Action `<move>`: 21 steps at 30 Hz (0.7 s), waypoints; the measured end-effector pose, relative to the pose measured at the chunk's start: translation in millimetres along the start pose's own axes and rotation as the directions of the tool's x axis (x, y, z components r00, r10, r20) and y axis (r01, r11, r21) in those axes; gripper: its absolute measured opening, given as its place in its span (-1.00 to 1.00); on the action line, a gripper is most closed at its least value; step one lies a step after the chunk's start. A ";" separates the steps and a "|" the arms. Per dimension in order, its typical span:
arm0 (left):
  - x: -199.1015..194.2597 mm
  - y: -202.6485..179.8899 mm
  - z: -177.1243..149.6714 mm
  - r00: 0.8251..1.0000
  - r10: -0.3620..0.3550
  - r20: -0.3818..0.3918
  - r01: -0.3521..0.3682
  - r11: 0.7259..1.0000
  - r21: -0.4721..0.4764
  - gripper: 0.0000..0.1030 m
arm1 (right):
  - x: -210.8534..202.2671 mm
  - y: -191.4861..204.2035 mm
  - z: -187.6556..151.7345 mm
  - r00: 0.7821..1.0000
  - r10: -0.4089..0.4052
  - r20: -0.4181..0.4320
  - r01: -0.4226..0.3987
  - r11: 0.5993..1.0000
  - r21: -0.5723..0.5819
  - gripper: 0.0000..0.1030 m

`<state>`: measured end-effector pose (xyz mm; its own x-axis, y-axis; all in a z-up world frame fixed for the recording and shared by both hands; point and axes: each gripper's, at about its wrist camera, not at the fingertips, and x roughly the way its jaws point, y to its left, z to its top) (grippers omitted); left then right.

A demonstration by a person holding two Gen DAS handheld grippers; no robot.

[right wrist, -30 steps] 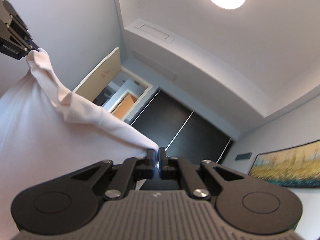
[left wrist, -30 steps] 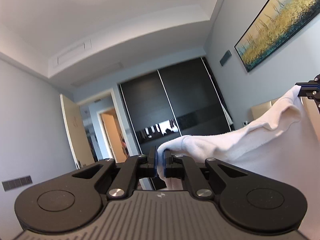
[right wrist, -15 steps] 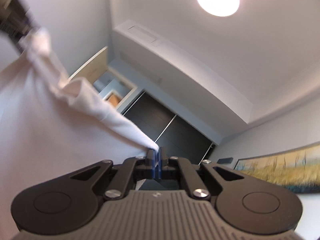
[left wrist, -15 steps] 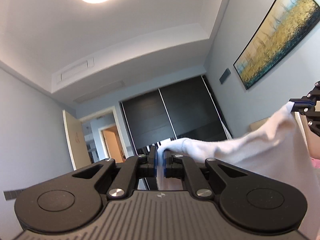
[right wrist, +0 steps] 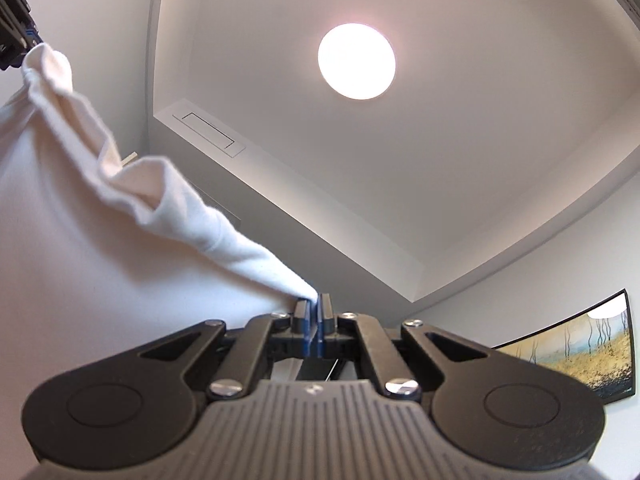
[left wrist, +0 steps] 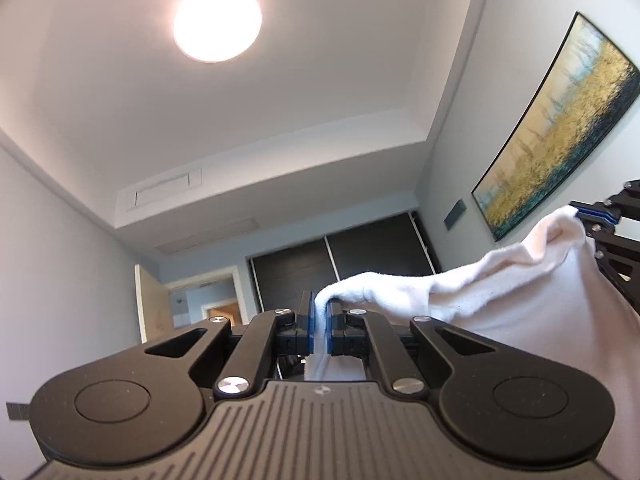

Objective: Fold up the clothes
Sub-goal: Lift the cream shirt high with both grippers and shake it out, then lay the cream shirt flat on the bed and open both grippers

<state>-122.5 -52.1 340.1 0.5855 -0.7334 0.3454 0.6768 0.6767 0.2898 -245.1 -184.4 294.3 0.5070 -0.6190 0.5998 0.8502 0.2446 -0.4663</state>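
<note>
A white garment [left wrist: 500, 304] hangs in the air, stretched between both grippers. My left gripper [left wrist: 319, 322] is shut on one top corner of it; the cloth runs right to the other gripper [left wrist: 592, 216] at the frame's right edge. In the right wrist view my right gripper [right wrist: 314, 314] is shut on the other corner of the white garment [right wrist: 80, 240], whose edge runs up left to the left gripper [right wrist: 16, 36]. Both cameras point steeply upward. The lower part of the garment is hidden.
A round ceiling light [left wrist: 218, 22] and a ceiling vent [left wrist: 168, 192] are overhead. Dark sliding wardrobe doors [left wrist: 360, 256] and an open doorway [left wrist: 216, 304] stand ahead. A yellow landscape painting [left wrist: 560, 128] hangs on the right wall.
Both grippers have tilted and lifted upward with the garment; the ceiling light has come further into both views and the wardrobe has dropped lower. Both stay shut on the cloth.
</note>
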 end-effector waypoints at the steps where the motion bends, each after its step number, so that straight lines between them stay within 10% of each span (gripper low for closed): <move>1: 8.9 -3.3 -7.6 0.999 -0.002 -0.033 0.002 1.000 0.010 -0.93 | 0.1 2.1 -1.5 1.000 0.006 -0.006 -0.006 1.000 0.001 -0.93; 5: 61.2 -22.4 -64.1 0.972 -0.065 -0.224 0.068 0.998 0.005 -0.93 | 6.0 27.2 -33.3 0.991 0.082 -0.109 -0.085 0.996 -0.025 -0.92; 8: 104.6 -45.0 -128.9 0.914 -0.132 -0.384 0.131 0.991 -0.028 -0.93 | 15.6 59.1 -82.6 0.949 0.179 -0.261 -0.187 0.982 -0.007 -0.92; 17: 210.0 -110.1 -328.1 0.670 -0.208 -0.712 0.198 0.975 -0.099 -0.93 | 43.0 172.3 -277.2 0.648 0.385 -0.658 -0.382 0.911 0.157 -0.93; 21: 261.3 -118.4 -382.8 0.626 -0.191 -0.756 0.141 0.981 -0.131 -0.93 | 70.7 208.9 -346.4 0.578 0.381 -0.722 -0.369 0.911 0.186 -0.93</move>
<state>121.2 -348.4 54.4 0.5750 -0.6370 -0.5135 0.8051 0.5523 0.2164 -80.8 -435.6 14.1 0.5147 -0.8029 -0.3007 0.6134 0.5899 -0.5252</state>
